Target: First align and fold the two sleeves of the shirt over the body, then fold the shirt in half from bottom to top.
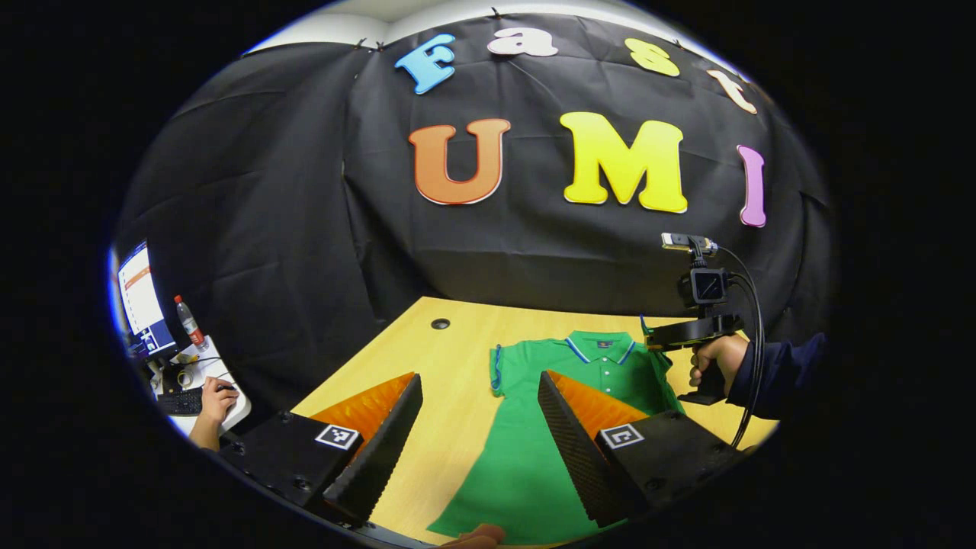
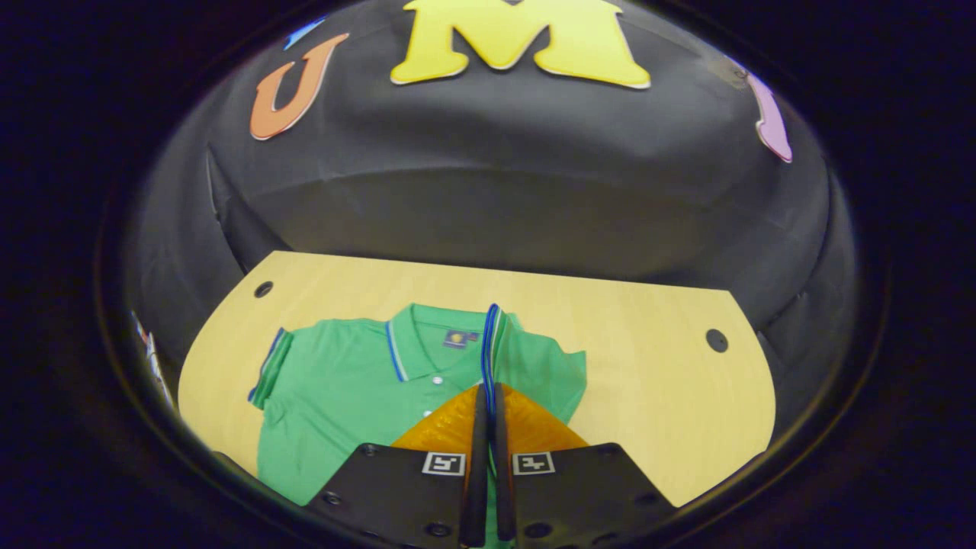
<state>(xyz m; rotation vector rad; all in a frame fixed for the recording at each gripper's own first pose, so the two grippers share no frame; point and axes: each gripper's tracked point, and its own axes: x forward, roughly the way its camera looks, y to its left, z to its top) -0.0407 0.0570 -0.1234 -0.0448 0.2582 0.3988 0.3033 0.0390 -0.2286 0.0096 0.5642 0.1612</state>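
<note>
Right tool point(image 2: 486, 427) was pinched tight on the blue-trimmed cuff of one sleeve point(image 2: 490, 343), lifted over the green shirt point(image 2: 343, 389), which lay flat, collar far, on the worktop point(image 2: 648, 358). Left tool point(image 1: 476, 435) hovered wide apart, holding nothing. Fabric looked light, limp and likely slippery, best taken at cuffs or hem; the hem was cut off, and that sleeve's lie was hard to make out.

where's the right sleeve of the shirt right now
In the right gripper view, the sleeve is pinched in the right gripper, lifted over the green shirt beside the collar.
</note>
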